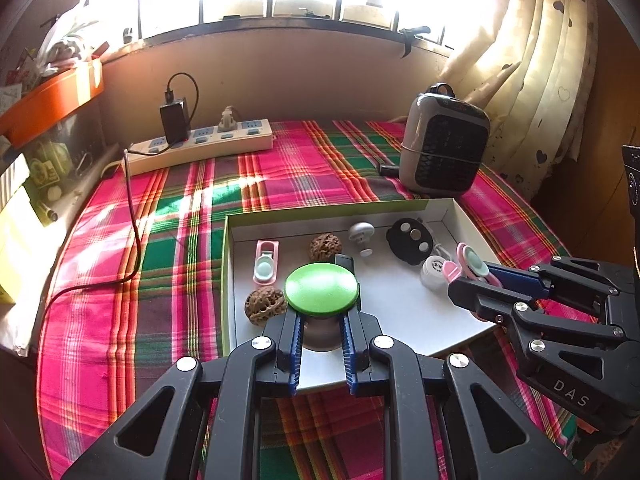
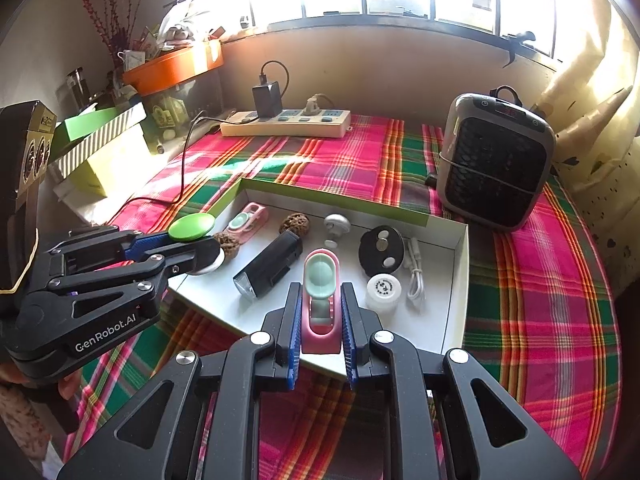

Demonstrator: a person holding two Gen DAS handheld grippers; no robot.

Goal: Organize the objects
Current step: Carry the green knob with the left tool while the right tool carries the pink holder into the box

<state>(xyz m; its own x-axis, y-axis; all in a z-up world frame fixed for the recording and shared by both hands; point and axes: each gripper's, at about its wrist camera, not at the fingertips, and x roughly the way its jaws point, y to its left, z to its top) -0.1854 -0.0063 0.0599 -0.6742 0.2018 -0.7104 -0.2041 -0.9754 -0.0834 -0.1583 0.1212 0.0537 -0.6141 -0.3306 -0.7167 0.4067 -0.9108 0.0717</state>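
While both grippers work over the box, near to far:
Left gripper (image 1: pixel 322 322): jaws clenched on the green-capped knob (image 1: pixel 321 289), above the box's near-left part.
Right gripper (image 2: pixel 320 320): jaws clenched on a pink clip (image 2: pixel 320 292).
White box (image 2: pixel 456 276): holds walnuts (image 1: pixel 265 305), flashlight (image 2: pixel 269 268), black disc (image 2: pixel 380 250).
Far: heater (image 2: pixel 494 168), power strip (image 2: pixel 286 123) on the plaid cloth (image 2: pixel 540 288).

Tablecloth (image 1: pixel 192 208): pink, green and orange plaid. Shallow box (image 2: pixel 460 276): white inside, lime-green outer wall. Round lid (image 1: pixel 321 289): bright green, on a white base. Clip-like holder (image 2: pixel 320 300): pink with a mint-green insert; a second one (image 1: pixel 265 262) has the same colours. Walnuts (image 1: pixel 265 305): brown. Flashlight (image 2: pixel 270 266): black. Fingers (image 1: pixel 349 356): blue pads on black frames. Heater (image 2: pixel 494 164): grey with a black grille. Power strip (image 1: pixel 200 146): cream with blue sockets. Curtain (image 1: pixel 536 72): cream with dark hearts.
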